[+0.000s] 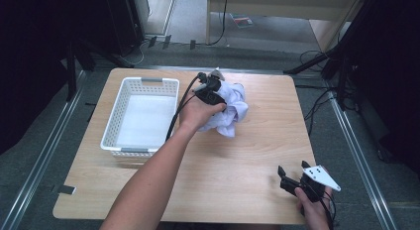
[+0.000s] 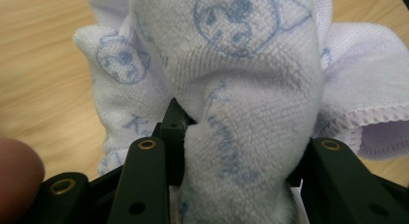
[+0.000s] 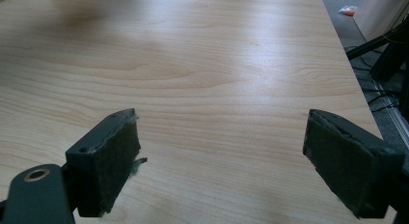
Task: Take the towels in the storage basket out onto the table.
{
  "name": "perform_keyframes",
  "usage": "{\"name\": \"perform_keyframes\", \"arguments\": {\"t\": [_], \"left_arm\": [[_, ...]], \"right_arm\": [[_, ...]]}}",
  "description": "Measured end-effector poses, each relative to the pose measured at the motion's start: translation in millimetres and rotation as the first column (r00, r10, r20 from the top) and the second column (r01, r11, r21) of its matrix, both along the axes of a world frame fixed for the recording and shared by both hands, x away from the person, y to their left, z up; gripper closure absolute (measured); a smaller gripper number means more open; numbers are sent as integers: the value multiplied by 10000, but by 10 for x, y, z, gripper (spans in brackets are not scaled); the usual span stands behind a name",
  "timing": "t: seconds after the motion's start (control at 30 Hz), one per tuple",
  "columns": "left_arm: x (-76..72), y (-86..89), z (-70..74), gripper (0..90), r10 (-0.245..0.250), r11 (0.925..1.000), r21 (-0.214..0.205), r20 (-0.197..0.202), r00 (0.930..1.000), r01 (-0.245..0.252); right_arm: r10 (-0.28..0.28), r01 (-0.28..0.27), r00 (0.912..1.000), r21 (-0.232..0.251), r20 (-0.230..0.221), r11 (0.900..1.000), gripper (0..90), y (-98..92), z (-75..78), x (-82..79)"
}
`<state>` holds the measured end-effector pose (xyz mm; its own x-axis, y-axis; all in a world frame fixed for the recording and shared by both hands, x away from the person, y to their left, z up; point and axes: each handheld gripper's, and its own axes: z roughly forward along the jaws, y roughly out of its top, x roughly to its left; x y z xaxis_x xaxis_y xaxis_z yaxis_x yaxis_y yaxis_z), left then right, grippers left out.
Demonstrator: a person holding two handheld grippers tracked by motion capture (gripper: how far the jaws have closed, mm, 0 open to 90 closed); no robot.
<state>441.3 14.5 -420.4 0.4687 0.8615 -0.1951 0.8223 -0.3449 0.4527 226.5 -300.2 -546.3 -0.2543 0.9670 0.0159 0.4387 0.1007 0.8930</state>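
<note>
- cloth first: we see a white towel (image 1: 232, 110) printed with pale blue cartoon faces, bunched up on the far middle of the wooden table (image 1: 247, 155), just right of the basket.
- our left gripper (image 1: 212, 89) sits on the towel's near-left side; in the left gripper view a thick fold of towel (image 2: 241, 113) is squeezed between the two black jaws, which are closed onto it.
- we see a white slotted basket (image 1: 119, 108) on the table's left part, beside the towel but apart from it.
- our right gripper (image 1: 292, 176) is held at the table's near right corner, well apart from the towel; in the right gripper view (image 3: 219, 171) its jaws stand wide apart over bare wood, holding nothing.
</note>
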Motion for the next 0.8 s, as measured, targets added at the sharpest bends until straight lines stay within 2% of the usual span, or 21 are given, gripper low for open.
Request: {"name": "perform_keyframes", "arguments": {"t": [0.1,0.23,0.3,0.33,0.4,0.43,0.53,0.57,0.6,0.63,0.7,0.73,0.8], "left_arm": [[9,-53,-130,590,48,10000,-30,-56,10000,-49],[28,-69,-311,581,81,9999,-84,-357,9993,-85],[31,-67,-381,572,137,9999,-35,-332,9994,-138],[30,-64,-409,560,234,9997,-64,-297,9993,-236],[39,-47,-446,543,229,9997,-79,-469,9986,-233],[44,-41,-459,523,182,9997,-178,-621,9979,-193],[34,-32,-458,495,206,9983,-530,-661,9976,-241],[31,-29,-437,389,312,9972,-661,-668,9973,-356],[30,-30,-417,389,332,9949,-925,-718,9969,-398],[34,-32,-396,312,268,9918,-1226,-876,9958,-375],[34,-38,-365,197,96,9889,-1461,-1064,9943,-251],[15,-47,-328,115,85,9899,-1401,-1008,9949,-227],[1,-21,-283,92,-29,9916,-1291,-949,9955,-94]], "right_arm": [[-8,8,10000,13,-1,10000,130,0,0,0],[-21,21,10000,10,-13,10000,130,-3,1,0],[-12,12,10000,20,-9,10000,130,-4,1,1],[-17,17,10000,29,-6,10000,130,-5,1,2],[-27,27,10000,43,-9,10000,130,-6,1,3],[-35,35,10000,48,1,10000,130,-6,0,3],[-34,34,10000,48,-5,10000,130,-6,1,4],[-35,35,10000,50,-2,10000,130,-4,0,4],[-35,35,10000,50,-2,10000,130,-4,0,4],[-31,31,10000,37,-9,10000,130,-5,1,4],[-36,36,10000,32,-7,10000,130,-4,1,4],[-36,36,10000,28,-3,10000,130,-4,1,3],[-37,37,10000,30,-5,10000,130,-4,1,3]]}}
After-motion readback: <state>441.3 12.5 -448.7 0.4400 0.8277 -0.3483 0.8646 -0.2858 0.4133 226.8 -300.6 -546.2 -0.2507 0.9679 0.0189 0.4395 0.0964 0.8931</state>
